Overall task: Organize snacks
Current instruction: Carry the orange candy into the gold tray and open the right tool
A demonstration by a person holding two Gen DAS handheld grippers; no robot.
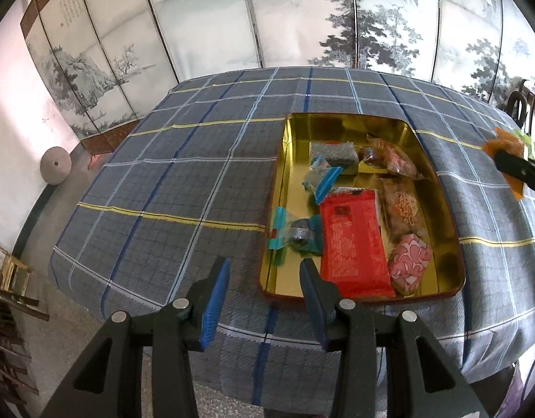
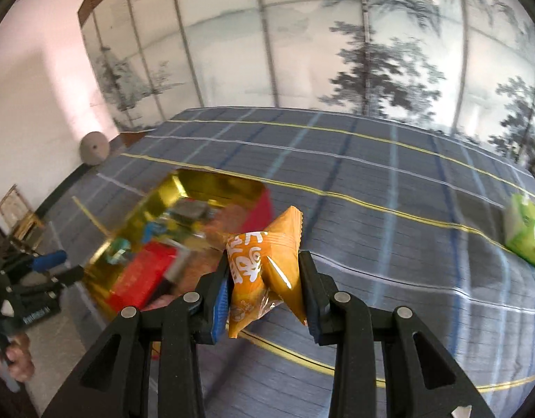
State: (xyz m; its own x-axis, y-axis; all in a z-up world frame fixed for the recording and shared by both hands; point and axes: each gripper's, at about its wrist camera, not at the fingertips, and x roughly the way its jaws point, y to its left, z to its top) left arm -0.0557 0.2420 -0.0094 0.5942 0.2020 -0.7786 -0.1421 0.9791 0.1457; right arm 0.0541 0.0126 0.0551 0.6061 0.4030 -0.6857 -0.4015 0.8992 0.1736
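My tin tray (image 1: 441,268) is glossy gold metal, mirror-bright inside. The table's checked cloth (image 1: 183,174) looks matt and woven. The orange packet (image 2: 267,264) is shiny, crinkled plastic film, like the red packet (image 1: 354,244). My hand-held gripper fingers (image 2: 311,278) are matt black plastic.

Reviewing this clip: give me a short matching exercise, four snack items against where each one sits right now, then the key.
Things:
1. orange packet
2. green packet
3. red packet
4. pink patterned packet

Places:
A. lying on the checked cloth, outside the gold tin
B. clamped in the right gripper, off the cloth
C. in the tin, against its right wall at the near end
D. in the tin, flat along its middle, close to the empty left gripper

Pairs: 1-B, 2-A, 3-D, 4-C
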